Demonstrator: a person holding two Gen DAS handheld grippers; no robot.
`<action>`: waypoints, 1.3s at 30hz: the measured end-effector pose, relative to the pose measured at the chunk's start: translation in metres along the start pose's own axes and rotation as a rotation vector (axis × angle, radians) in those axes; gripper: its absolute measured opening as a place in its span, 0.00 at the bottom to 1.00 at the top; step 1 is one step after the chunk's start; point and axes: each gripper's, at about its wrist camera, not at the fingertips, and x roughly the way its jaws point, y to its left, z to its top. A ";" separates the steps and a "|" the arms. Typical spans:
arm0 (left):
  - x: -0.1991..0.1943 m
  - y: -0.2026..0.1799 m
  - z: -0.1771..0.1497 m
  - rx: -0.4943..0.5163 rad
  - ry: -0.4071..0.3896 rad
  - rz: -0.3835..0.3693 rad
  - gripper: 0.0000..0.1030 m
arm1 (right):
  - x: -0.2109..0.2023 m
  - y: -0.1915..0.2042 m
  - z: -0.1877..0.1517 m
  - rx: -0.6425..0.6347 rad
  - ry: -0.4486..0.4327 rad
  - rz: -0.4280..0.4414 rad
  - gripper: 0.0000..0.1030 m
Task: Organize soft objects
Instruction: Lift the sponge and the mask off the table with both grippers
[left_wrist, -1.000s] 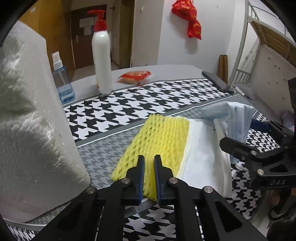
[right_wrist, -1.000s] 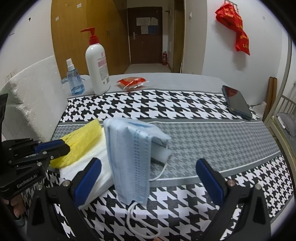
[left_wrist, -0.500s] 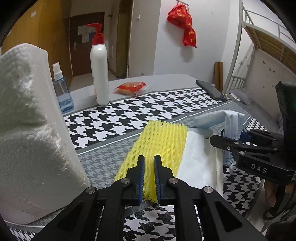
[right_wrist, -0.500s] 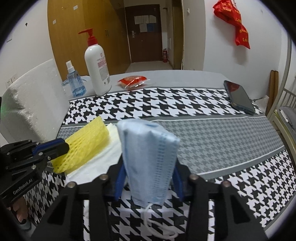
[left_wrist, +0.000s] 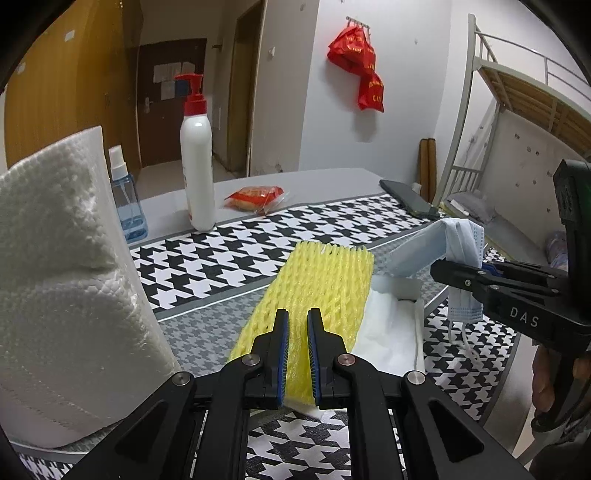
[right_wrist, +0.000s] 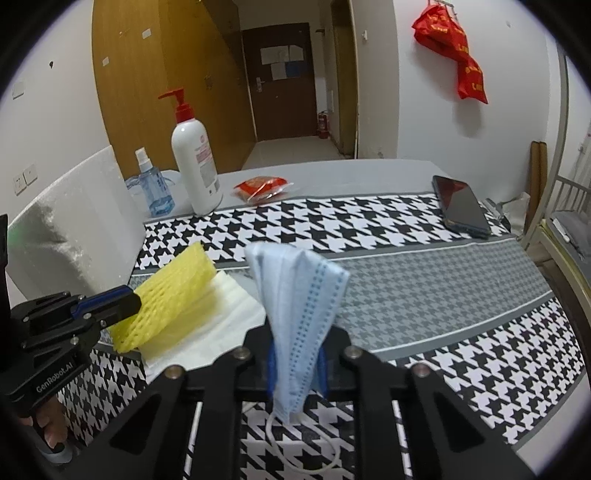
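Observation:
My left gripper (left_wrist: 296, 354) is shut on the near edge of a yellow foam net (left_wrist: 321, 280) and lifts that edge off a folded white cloth (left_wrist: 388, 328). The net (right_wrist: 173, 295) and cloth (right_wrist: 221, 321) also show in the right wrist view, with the left gripper (right_wrist: 122, 301) at lower left. My right gripper (right_wrist: 295, 365) is shut on a blue face mask (right_wrist: 299, 295), held above the table with its ear loops hanging down. From the left wrist view the mask (left_wrist: 454, 243) hangs to the right of the net, in the right gripper (left_wrist: 461, 271).
A big paper towel roll (left_wrist: 62, 280) stands close on the left. A white pump bottle (left_wrist: 197, 177), a blue spray bottle (left_wrist: 127, 206) and a red snack packet (left_wrist: 256, 195) sit at the back. A phone (right_wrist: 461, 205) lies far right. A houndstooth cloth (right_wrist: 424, 277) covers the table.
My right gripper closed on the blue mask and lifted it off the white cloth. My left gripper stayed shut on the yellow net and raised its edge a little.

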 end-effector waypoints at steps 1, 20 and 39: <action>0.000 0.000 0.000 0.001 -0.003 -0.002 0.11 | -0.003 0.000 0.001 0.003 -0.009 -0.004 0.18; -0.041 -0.005 0.007 0.003 -0.102 -0.023 0.10 | -0.056 0.004 0.015 -0.005 -0.144 -0.039 0.16; -0.112 -0.008 0.007 0.032 -0.226 0.051 0.10 | -0.105 0.038 0.014 -0.076 -0.239 0.006 0.17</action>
